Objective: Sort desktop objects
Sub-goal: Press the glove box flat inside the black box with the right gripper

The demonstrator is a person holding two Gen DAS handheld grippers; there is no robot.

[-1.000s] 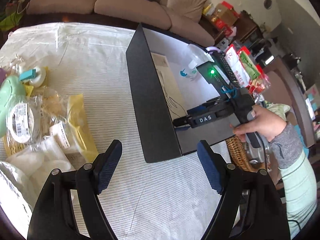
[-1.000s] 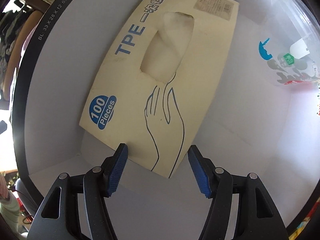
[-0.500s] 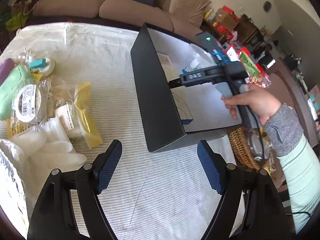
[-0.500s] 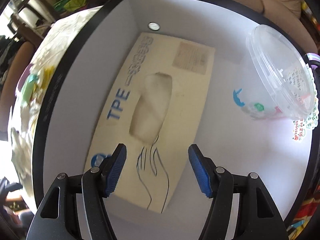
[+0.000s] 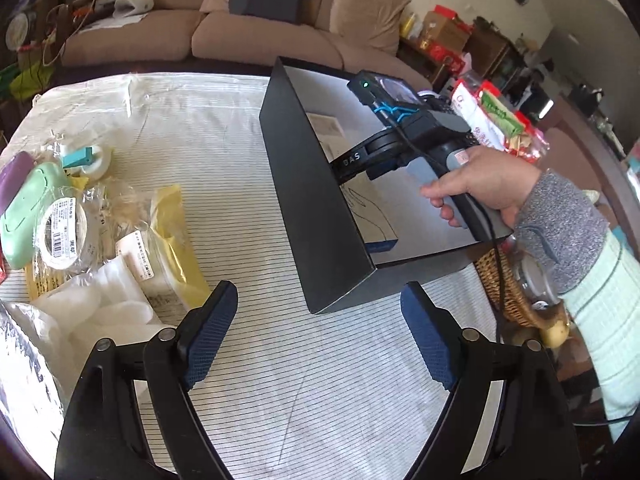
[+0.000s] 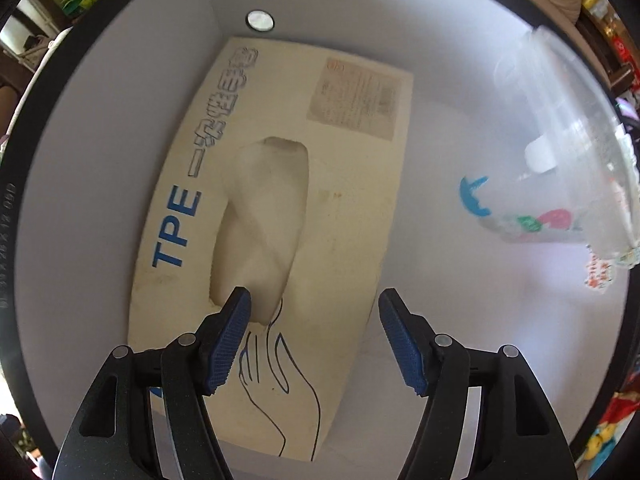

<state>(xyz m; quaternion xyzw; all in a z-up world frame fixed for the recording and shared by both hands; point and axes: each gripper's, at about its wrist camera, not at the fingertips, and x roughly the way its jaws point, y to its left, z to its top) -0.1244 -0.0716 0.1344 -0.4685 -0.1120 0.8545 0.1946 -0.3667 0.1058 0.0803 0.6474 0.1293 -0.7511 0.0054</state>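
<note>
Inside the black cardboard box [image 5: 320,216], right, lie a beige glove carton [image 6: 280,208] and a clear plastic cup [image 6: 568,160]; the wrapped tape roll [image 5: 64,236] and yellow packets [image 5: 176,248] wait far left. The left gripper [image 5: 320,344], whose jaws have just been opening, and the right gripper [image 6: 316,340] both gape with nothing between the pads.

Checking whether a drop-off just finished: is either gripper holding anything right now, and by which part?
Nothing is held. The right gripper hangs open above the glove box in the black bin; the left gripper is open over the tablecloth.

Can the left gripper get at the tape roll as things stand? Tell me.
Probably yes. The left gripper is open and empty over bare tablecloth, and the tape roll lies on top of the pile, uncovered except for its wrapper.
</note>
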